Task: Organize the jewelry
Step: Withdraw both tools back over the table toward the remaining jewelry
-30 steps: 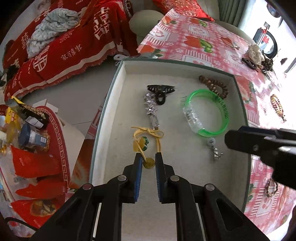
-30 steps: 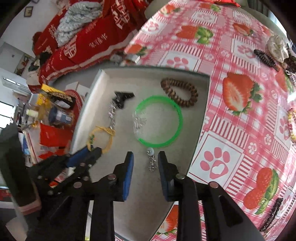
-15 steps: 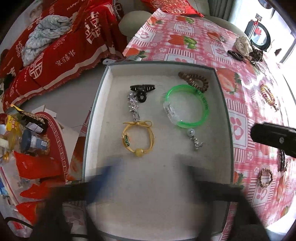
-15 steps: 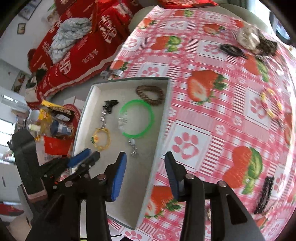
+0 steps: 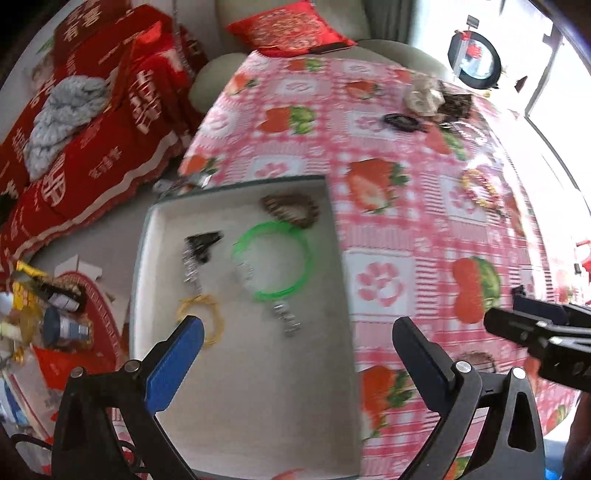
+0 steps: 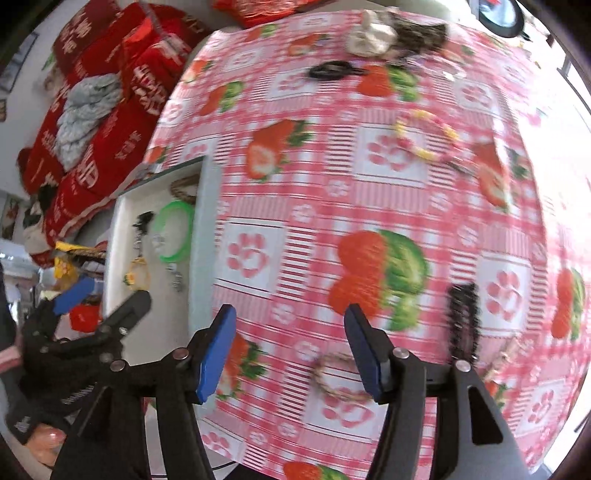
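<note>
A white tray [image 5: 258, 398] holds a green bangle [image 5: 275, 266], a brown bead bracelet [image 5: 288, 208], a black clip [image 5: 203, 242], a yellow cord bracelet [image 5: 201, 317] and a silver charm [image 5: 286, 319]. My left gripper [image 5: 295, 332] hangs wide open above the tray's near part, holding nothing. My right gripper [image 6: 290, 317] is over the strawberry tablecloth right of the tray [image 6: 203, 221]; its jaws are opening and nothing is between them. A small brownish woven bracelet [image 6: 332, 376] lies on the cloth just below its fingers. Motion blurs both views.
On the cloth lie a black comb clip [image 6: 461, 321], a yellow-and-pink bead bracelet [image 6: 424, 136], a black hair tie [image 6: 330, 70] and a pale scrunchie [image 6: 373, 33]. Red-draped furniture and clutter on the floor are left of the table.
My left gripper let go of the yellow cord bracelet, opened wide and lifted. My right gripper swung rightward from over the tray to over the tablecloth, its jaws spreading.
</note>
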A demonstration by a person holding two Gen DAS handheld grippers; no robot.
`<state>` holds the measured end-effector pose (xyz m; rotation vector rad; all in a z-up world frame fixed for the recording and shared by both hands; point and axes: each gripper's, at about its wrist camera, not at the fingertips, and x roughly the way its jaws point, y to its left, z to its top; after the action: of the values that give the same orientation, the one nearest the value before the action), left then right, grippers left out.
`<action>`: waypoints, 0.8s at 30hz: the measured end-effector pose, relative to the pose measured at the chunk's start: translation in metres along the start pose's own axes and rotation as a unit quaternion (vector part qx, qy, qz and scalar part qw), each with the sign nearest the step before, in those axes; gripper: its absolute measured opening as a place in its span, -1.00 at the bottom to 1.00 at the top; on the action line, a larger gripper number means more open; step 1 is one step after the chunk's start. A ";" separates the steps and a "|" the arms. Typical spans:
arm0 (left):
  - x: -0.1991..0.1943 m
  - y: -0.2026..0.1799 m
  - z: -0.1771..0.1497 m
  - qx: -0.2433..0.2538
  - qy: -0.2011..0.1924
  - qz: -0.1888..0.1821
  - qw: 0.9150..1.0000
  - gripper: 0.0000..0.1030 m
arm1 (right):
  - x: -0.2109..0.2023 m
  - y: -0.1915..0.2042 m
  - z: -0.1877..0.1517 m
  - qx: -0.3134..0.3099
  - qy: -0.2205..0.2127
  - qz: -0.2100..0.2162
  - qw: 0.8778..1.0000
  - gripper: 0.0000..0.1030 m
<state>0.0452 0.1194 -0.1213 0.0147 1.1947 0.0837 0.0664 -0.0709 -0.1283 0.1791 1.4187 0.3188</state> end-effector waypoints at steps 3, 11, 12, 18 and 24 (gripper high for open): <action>0.001 -0.020 0.007 0.010 0.003 -0.016 1.000 1.00 | -0.006 -0.024 -0.006 0.017 -0.002 -0.019 1.000 0.25; 0.011 -0.070 0.020 0.035 0.023 -0.052 0.998 1.00 | -0.011 -0.086 -0.020 0.066 0.003 -0.061 0.996 0.25; 0.011 -0.073 0.022 0.036 0.024 -0.053 0.998 1.00 | -0.011 -0.092 -0.021 0.070 0.003 -0.063 0.996 0.25; 0.021 -0.093 0.040 0.023 0.034 -0.061 0.997 1.00 | -0.010 -0.111 -0.025 0.075 0.008 -0.078 0.994 0.25; 0.040 -0.117 0.061 0.019 0.042 -0.067 0.997 1.00 | -0.007 -0.118 -0.024 0.062 0.009 -0.091 0.994 0.25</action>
<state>0.1234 0.0081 -0.1420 -0.0347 1.2774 -0.0567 0.0550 -0.1866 -0.1619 0.1473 1.4622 0.0836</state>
